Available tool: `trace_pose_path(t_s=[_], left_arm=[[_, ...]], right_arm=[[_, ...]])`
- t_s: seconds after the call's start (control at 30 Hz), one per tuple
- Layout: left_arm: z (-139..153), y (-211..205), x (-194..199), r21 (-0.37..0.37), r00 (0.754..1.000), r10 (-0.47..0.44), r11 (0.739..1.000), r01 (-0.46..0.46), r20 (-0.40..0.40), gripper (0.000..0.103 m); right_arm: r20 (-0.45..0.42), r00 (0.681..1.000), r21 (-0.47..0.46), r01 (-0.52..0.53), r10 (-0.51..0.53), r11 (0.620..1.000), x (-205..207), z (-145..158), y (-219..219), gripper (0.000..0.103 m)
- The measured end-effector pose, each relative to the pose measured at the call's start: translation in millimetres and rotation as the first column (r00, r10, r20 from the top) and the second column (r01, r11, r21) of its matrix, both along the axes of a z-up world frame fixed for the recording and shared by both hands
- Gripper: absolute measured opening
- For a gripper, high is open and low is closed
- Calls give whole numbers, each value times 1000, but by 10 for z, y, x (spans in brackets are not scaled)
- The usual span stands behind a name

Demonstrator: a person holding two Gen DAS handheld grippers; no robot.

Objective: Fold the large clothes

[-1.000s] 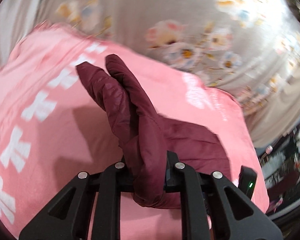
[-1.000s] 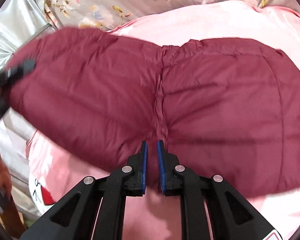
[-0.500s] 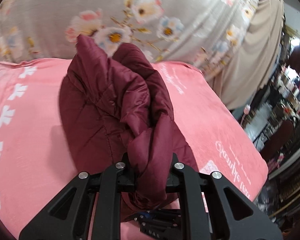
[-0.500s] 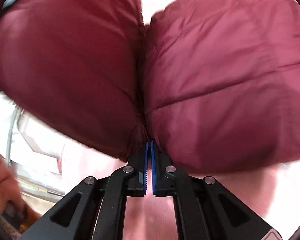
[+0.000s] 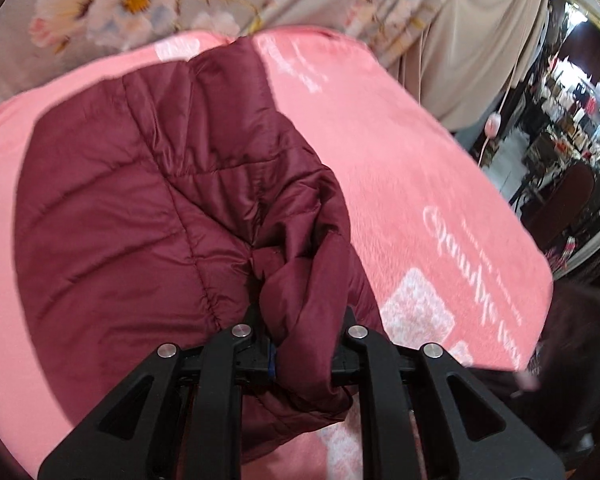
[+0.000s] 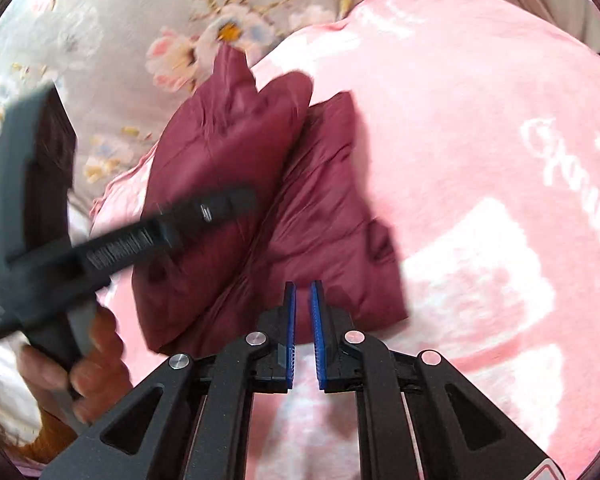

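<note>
Jacket: a maroon quilted jacket [image 5: 140,208] lay partly folded on the pink blanket [image 5: 420,168], toward its far-left part near the floral sheet [image 6: 100,40]; one layer lay doubled over another.
Left gripper: the left gripper [image 5: 304,344] pinched a bunched fold of the jacket; the padding swallowed both pads, so only a sliver of blue showed at the left one.
Right gripper: the right gripper [image 6: 303,336] hung over the jacket's near edge, its blue pads a narrow gap apart with nothing between them; the jaws had just been parting slightly.
Left gripper from the right wrist view: it was motion-blurred, its tip lost against the jacket.
Hand: a hand [image 6: 80,360] gripped that tool's handle, cut off by the lower-left rim.
Blanket lettering: white script was stretched and hard to read.
Background: a beige curtain [image 5: 492,32] and cluttered dark shelves [image 5: 572,112] sat at the right rim, too small to sort out.
</note>
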State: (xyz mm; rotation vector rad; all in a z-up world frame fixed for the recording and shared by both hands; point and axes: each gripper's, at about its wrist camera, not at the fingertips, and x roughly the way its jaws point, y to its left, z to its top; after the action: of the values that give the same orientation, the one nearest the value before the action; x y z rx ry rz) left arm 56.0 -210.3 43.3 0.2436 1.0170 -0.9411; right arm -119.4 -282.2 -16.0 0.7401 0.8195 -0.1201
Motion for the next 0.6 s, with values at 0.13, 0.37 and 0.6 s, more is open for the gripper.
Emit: trace_pose_path(t_s=[0.13, 0.37, 0.6], left_arm=[[-215, -81, -50, 39, 1000, -12, 999, 12, -8, 13], [-434, -166, -158, 86, 998, -31, 996, 26, 50, 17], [-93, 46, -252, -45, 998, -36, 998, 38, 57, 64]], right_arm=[[-1, 999, 6, 44, -44, 999, 39, 16, -137, 10], [58, 996, 32, 62, -64, 998, 413, 249, -686, 19], [68, 998, 68, -10, 5, 998, 1210, 507, -970, 44]])
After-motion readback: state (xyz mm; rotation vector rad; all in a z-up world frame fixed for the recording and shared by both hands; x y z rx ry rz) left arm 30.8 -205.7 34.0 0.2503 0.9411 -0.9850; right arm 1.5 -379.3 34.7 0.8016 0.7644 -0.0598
